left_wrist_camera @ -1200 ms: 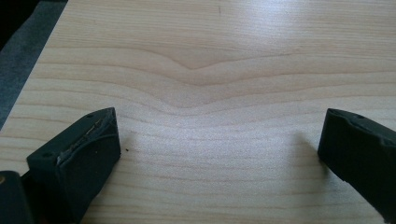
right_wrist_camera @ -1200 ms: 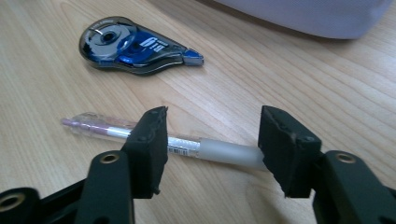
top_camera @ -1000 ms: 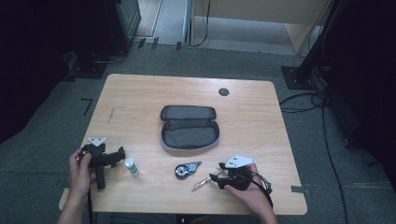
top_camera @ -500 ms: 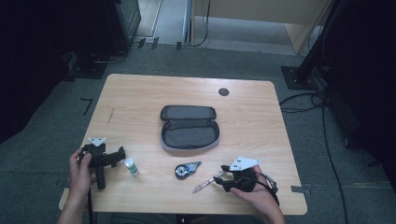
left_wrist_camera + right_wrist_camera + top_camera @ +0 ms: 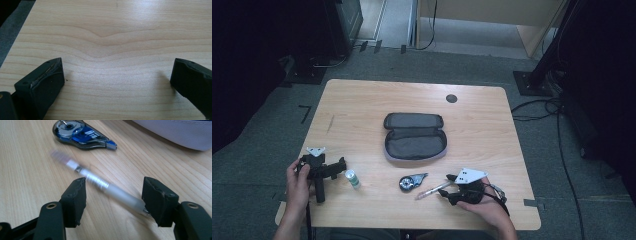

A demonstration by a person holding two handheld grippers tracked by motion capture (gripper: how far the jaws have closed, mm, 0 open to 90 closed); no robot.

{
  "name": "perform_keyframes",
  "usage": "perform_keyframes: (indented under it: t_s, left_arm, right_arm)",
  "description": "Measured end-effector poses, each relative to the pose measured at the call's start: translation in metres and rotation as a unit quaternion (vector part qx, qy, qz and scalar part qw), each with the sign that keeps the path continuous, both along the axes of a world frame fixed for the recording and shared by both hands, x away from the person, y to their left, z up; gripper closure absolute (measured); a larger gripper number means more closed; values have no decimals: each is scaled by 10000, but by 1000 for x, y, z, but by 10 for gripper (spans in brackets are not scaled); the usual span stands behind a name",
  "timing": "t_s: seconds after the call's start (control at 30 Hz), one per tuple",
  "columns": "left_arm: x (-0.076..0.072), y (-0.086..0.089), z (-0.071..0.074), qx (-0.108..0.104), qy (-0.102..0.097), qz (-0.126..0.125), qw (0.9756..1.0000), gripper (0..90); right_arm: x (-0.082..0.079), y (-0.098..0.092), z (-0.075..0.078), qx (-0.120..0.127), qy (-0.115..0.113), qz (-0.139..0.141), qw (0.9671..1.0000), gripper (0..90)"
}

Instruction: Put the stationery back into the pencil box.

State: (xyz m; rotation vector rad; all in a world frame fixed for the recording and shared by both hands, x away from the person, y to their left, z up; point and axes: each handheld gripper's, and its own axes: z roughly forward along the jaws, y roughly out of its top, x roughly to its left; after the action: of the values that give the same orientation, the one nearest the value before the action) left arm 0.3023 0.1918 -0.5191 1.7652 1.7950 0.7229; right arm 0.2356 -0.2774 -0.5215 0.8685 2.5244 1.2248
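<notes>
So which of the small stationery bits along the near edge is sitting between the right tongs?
The clear pen, lying flat between the open right tongs. The blue correction tape lies just beyond it; the green-capped bottle stands by the left tongs.

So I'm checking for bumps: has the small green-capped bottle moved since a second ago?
No. The small green-capped bottle sits at the same spot left of the open grey pencil case, beside the left gripper.

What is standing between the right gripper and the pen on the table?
Nothing visible. The pen lies on the table between the open fingers of the right gripper, which have just been opening. The correction tape lies beyond it, apart.
</notes>
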Motion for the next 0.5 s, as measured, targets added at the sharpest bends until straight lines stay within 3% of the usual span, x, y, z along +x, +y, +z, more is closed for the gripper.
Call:
perform_keyframes:
  t_s: [0.17,0.37,0.5]
  left_arm:
    - [0,0,0,0,0,5,10000,0]
    - [0,-1,0,-3,-3,10,10000,0]
    - [0,-1,0,-3,-2,10,10000,0]
  right_arm:
    - [3,-4,-1,-235,-68,-15,9997,375]
    - [2,-7,0,-240,-106,230,9994,591]
    - [-1,-7,3,-399,-215,377,9983,672]
